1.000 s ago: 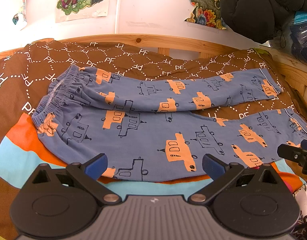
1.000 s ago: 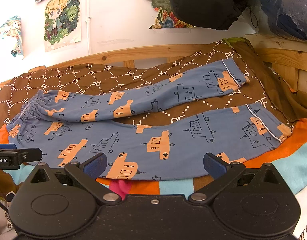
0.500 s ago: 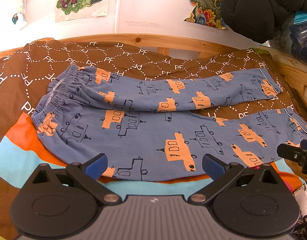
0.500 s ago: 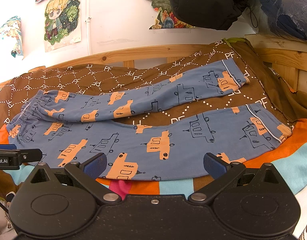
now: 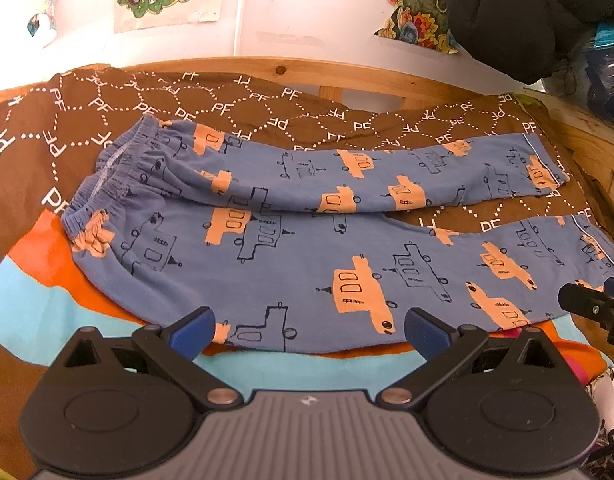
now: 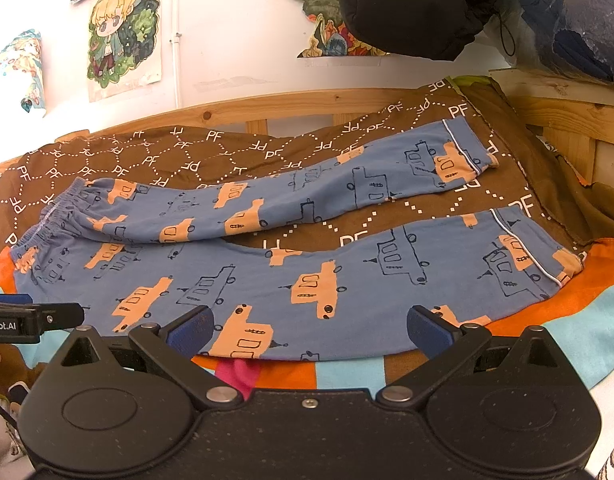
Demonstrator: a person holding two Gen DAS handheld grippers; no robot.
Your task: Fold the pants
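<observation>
Blue pants (image 5: 291,240) printed with orange buses lie flat on the bed, waistband at the left, both legs spread to the right with a gap between them. They also show in the right wrist view (image 6: 267,264). My left gripper (image 5: 309,326) is open and empty, just above the near edge of the pants near the hip. My right gripper (image 6: 309,326) is open and empty, above the near edge of the near leg. The right gripper's tip shows at the right edge of the left wrist view (image 5: 591,308).
A brown "PF" blanket (image 5: 187,104) and an orange and light-blue cover (image 5: 35,312) lie under the pants. A wooden bed frame (image 5: 347,76) runs along the wall. A black jacket (image 6: 411,4) hangs at the upper right.
</observation>
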